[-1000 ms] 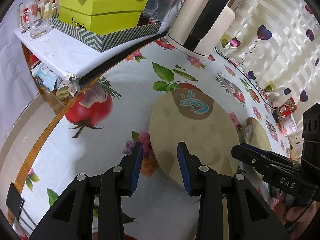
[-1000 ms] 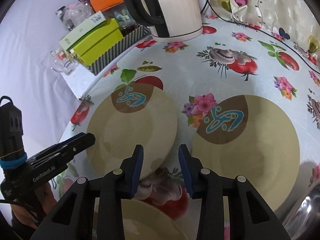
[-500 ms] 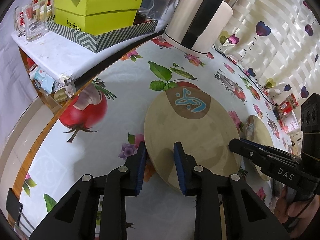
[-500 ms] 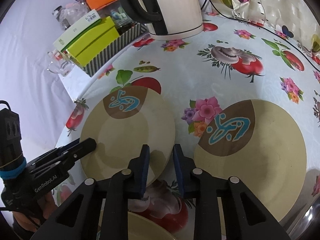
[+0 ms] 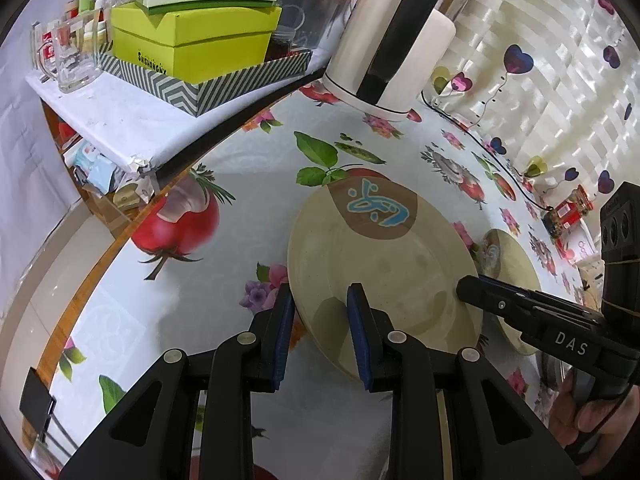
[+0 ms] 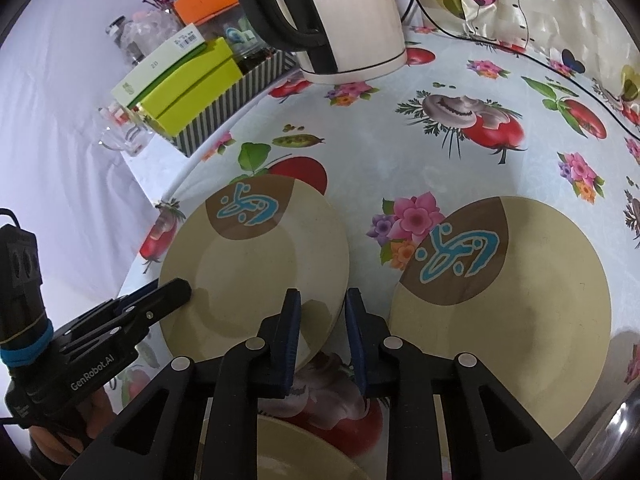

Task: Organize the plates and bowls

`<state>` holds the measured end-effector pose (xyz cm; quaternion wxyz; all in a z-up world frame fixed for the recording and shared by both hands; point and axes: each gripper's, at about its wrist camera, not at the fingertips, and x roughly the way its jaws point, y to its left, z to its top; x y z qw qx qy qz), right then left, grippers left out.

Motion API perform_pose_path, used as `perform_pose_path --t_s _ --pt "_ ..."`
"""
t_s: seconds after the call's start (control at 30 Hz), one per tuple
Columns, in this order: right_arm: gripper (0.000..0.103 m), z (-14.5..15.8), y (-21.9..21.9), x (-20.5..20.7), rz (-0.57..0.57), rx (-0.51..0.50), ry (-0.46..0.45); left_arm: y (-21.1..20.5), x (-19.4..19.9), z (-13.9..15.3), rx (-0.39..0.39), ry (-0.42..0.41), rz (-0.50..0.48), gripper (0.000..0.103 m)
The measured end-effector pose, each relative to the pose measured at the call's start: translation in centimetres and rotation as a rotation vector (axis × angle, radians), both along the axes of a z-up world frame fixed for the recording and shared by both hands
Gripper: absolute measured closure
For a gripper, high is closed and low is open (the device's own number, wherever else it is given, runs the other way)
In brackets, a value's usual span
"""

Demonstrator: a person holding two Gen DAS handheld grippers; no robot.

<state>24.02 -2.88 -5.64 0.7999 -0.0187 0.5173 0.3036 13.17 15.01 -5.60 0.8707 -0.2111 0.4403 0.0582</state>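
Note:
A small beige plate (image 5: 380, 264) (image 6: 256, 264) with a brown patch and blue mark lies on the flowered tablecloth. My left gripper (image 5: 322, 320) is shut on its near left rim, one pad outside the edge and one on the plate's face. My right gripper (image 6: 320, 320) grips the opposite rim the same way. Each gripper shows in the other's view: the right gripper (image 5: 466, 286) at the plate's right edge, the left gripper (image 6: 176, 292) at its left edge. A larger matching plate (image 6: 512, 304) (image 5: 512, 264) lies just to the right, apart from it.
Another beige plate (image 6: 288, 448) sits under my right gripper near the front. A metal bowl's rim (image 6: 616, 432) shows at lower right. A white kettle (image 5: 384, 52) stands behind, with stacked boxes (image 5: 192, 44) and a glass mug (image 5: 68, 56) on a side shelf.
Both pairs of jaws have narrowed from wide apart onto the small plate's rim, the left one shifting slightly forward over the edge. The plates have stayed in place.

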Motion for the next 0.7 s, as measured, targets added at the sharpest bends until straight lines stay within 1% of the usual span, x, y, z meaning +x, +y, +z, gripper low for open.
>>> perform_pose_path --t_s 0.4,0.7 --pt "0.081 2.1 -1.4 -2.4 -0.004 0.013 -0.019 -1.7 -2.2 1.8 0.010 -0.012 -0.019 0.075" --pt "0.081 2.8 -3.5 -5.1 -0.024 0.016 -0.019 -3.6 -4.5 2.6 0.019 -0.013 -0.051 0.075"
